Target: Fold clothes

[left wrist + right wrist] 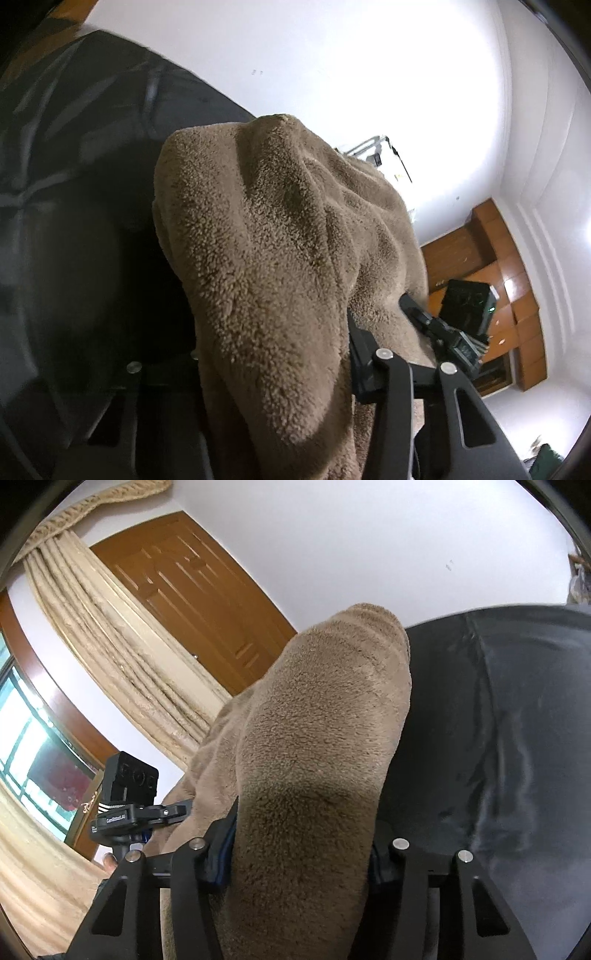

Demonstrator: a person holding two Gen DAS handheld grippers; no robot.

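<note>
A brown fleecy garment fills the middle of the left wrist view, bunched between the jaws of my left gripper, which is shut on it. The same brown garment rises as a thick fold out of my right gripper, also shut on it. The cloth hides the fingertips in both views. Both grippers point upward at the walls and sit close together: the right gripper with its camera shows just right of the cloth, and the left gripper with its camera shows at lower left in the right wrist view.
A dark grey shiny fabric bulges beside the garment; the same dark fabric fills the right side of the right wrist view. Around it are white walls, a brown wooden door, beige curtains, a window and wooden cabinets.
</note>
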